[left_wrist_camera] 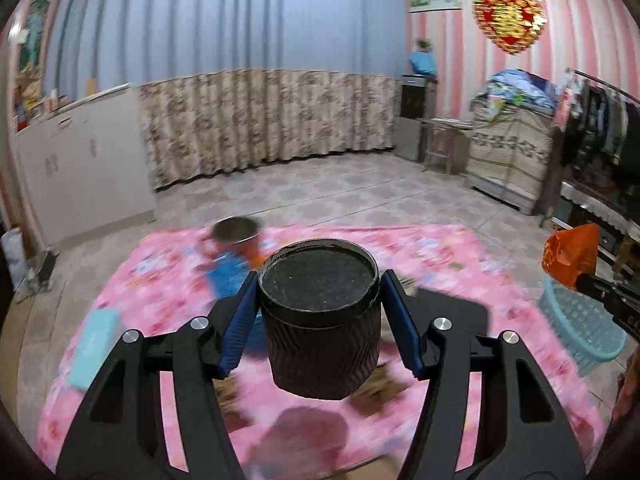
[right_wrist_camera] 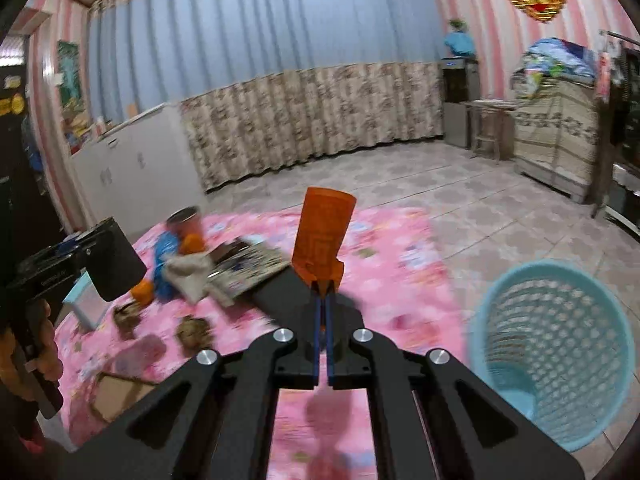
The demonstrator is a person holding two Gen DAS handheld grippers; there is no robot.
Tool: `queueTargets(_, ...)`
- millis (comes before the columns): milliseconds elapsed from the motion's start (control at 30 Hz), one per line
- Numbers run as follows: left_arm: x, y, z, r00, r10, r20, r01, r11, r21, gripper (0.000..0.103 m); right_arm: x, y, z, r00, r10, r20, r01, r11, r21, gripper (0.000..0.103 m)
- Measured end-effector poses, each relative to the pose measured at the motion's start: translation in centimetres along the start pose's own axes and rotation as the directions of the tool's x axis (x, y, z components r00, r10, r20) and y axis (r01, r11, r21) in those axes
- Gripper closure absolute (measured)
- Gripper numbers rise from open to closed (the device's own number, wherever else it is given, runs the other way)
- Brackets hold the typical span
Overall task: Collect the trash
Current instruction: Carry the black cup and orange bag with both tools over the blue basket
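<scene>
Pink blanket (left_wrist_camera: pixel 168 292) on tiled floor (left_wrist_camera: pixel 360 192)

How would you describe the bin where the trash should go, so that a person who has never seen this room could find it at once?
Start from the pink patterned blanket spread on the tiled floor. Just off its right edge, on the bare tiles, stands the light blue plastic basket. It is round, open at the top, and its wall is a lattice of small holes; the things on the blanket are all smaller, and none is like it.

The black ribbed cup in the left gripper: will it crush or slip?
The black ribbed cup looks like lidded paper, so probably light and crushable. Its ribs should help the left gripper hold. The cup narrows downward, so it might slide.
</scene>
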State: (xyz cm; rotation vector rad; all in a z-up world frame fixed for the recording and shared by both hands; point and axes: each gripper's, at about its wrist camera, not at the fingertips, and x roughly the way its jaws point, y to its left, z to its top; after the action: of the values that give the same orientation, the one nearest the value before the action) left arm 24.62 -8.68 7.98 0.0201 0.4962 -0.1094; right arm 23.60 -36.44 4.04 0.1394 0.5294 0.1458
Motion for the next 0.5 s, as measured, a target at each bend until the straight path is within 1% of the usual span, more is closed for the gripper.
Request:
queueTargets(33,0.4,-1.6,0.5,1.0,-0.023,0.002,0.023,1.0,0.013,0.043,-0.3,-1.1,0.3,1.0,-0.016,0.004,0.016,1.0,0.012,0.101)
queueTargets(133,1.5,-6.0,1.7,0.996,-0.092,0.002,0.092,0.995,0.046,0.043,-1.8,-5.0,1.4,0.995,-0.099,0.015,0.098,0.994,0.051,0.101)
queueTargets(167,1.8,-7.4,1.9,0.994,-0.113,0.0,0.113,0.992,0.054,0.043,-2.2,-6.2,1.8,0.991,-0.134,0.015,0.133,0.99,0.054,0.101)
queueTargets(233,2.4,-10.3,2.2,0.988,-0.156,-0.008,0.156,0.985,0.07,0.043,-3.1,-8.8,2.1,0.971,-0.238,0.007,0.237,0.971,0.041,0.101)
queueTargets(300,3.2,-13.6,2.3,0.978,-0.207,-0.024,0.208,0.974,0.087,0.043,-3.7,-10.8,2.0,0.956,-0.293,0.001,0.293,0.955,0.053,0.101)
queueTargets(333,3.8,-15.7,2.2,0.971,-0.234,-0.038,0.237,0.967,0.098,0.043,-4.1,-12.2,1.7,0.951,-0.309,-0.004,0.309,0.947,0.085,0.101)
queueTargets(367,4.1,-16.9,2.1,0.967,-0.251,-0.047,0.255,0.961,0.104,0.043,-4.3,-13.6,1.3,0.949,-0.315,-0.015,0.315,0.942,0.112,0.101)
queueTargets(433,4.9,-20.4,1.8,0.952,-0.299,-0.067,0.306,0.944,0.125,0.043,-4.5,-15.3,0.8,0.933,-0.357,-0.036,0.359,0.927,0.113,0.101)
queueTargets(467,5.3,-21.6,1.7,0.947,-0.312,-0.074,0.32,0.938,0.133,0.043,-4.5,-16.1,0.4,0.924,-0.379,-0.049,0.382,0.917,0.114,0.101)
queueTargets(500,5.7,-23.2,1.4,0.94,-0.329,-0.087,0.339,0.93,0.14,0.043,-4.4,-16.8,0.1,0.922,-0.383,-0.058,0.388,0.913,0.124,0.101)
